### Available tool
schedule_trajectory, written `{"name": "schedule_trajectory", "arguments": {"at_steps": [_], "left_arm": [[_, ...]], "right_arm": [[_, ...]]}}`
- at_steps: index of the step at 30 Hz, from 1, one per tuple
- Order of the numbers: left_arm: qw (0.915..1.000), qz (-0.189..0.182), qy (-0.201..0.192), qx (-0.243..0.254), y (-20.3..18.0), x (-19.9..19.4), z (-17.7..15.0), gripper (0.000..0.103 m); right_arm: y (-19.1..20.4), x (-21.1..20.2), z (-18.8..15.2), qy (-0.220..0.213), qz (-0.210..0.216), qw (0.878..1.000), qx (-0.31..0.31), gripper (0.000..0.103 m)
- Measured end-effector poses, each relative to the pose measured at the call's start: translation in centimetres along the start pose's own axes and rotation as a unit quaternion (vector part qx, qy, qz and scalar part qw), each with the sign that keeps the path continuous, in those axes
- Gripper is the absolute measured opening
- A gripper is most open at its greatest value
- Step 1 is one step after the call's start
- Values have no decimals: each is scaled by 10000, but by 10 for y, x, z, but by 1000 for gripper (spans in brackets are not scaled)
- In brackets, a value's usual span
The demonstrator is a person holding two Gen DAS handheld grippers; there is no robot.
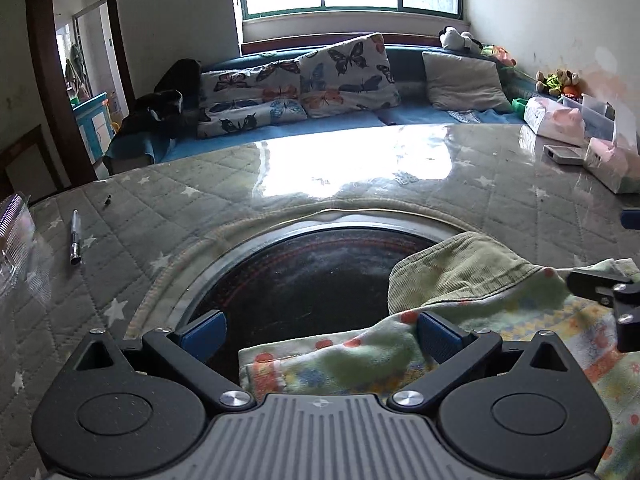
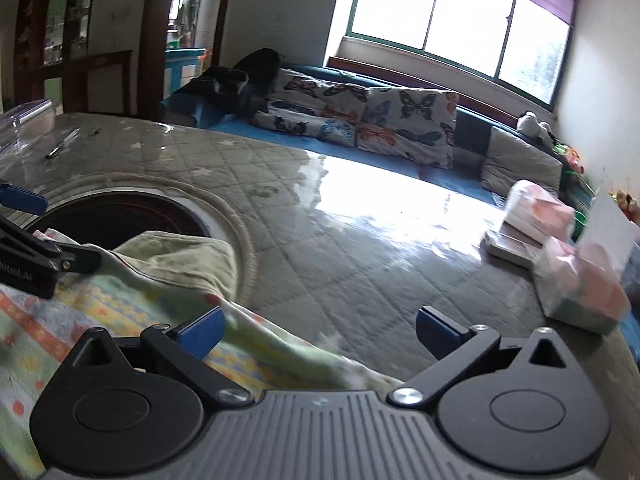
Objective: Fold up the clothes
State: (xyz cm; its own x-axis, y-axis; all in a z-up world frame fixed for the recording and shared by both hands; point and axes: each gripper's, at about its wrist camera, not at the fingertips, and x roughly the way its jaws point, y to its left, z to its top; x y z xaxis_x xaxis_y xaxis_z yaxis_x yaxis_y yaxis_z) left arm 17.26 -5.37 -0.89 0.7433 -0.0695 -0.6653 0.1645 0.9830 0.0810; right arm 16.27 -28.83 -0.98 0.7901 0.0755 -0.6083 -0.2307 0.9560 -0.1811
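A small green garment with an orange, yellow and blue printed lining lies on the quilted table, partly over the round black cooktop. My left gripper is open over the garment's near left edge, its right pad against the cloth. My right gripper is open over the garment's right edge, with cloth lying between the pads. The garment also shows in the right wrist view. The other gripper's black arm shows at the edge of each view.
A glass-topped quilted table carries a pen, a clear box at left, and tissue packs and boxes at right. A blue sofa with butterfly pillows stands behind it.
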Motion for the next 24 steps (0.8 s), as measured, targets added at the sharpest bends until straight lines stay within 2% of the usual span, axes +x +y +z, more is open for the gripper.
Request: {"name": "schedule_trajectory", "arguments": {"at_steps": [5,10,14,19,24], "left_arm": [[10000,7,83,-5,0,2,0,103],[10000,12,37,-39,3,-10,-2,103],[10000,24,-5,-38,6,-24,-11,103],[10000,13,-68,-68,10,-49,-30,103],[9998,-39,-190,-96,11,-72,-48,103]], "right_arm": [[15,13,5,252,-134,9990,-349,103],[19,-10,5,93,-135,9989,-446,103],[30,-33,1,-68,75,9986,-528,103],[60,-58,-17,-299,532,9957,-695,103],[81,-74,-31,-543,644,9922,-914,103]]}}
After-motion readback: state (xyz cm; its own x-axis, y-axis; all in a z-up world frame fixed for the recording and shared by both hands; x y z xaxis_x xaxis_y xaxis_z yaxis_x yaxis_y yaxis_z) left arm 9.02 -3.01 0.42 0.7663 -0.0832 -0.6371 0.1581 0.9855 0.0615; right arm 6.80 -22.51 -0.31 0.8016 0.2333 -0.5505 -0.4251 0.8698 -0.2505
